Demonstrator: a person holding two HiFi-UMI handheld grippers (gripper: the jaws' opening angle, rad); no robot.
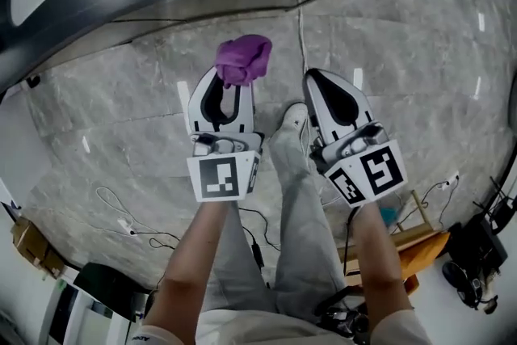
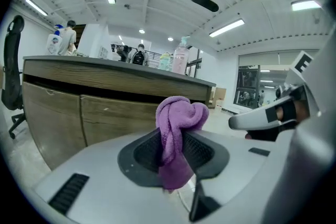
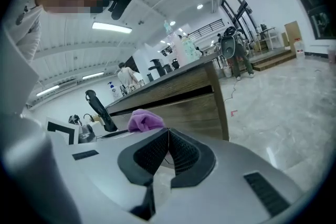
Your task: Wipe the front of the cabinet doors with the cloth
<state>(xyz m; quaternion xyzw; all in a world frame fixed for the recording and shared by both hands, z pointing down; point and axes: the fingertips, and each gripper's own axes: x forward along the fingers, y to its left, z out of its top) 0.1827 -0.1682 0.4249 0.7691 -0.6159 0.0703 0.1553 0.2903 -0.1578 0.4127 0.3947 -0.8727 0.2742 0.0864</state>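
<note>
— Where's the cloth?
— Between the left gripper's jaws — the right gripper just to its right.
— And the cabinet doors?
— Ahead of both, beneath the counter — bottles on top.

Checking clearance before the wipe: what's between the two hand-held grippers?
In the head view, the person's shoe and trouser leg sit between the left hand-held gripper, shut on the purple cloth, and the right hand-held gripper, shut empty.

We see a soft, fluffy purple cloth, matt wood-grain cabinet doors at left, a polished grey stone-look floor, and the left gripper in smooth pale plastic with ribbed black pads.
</note>
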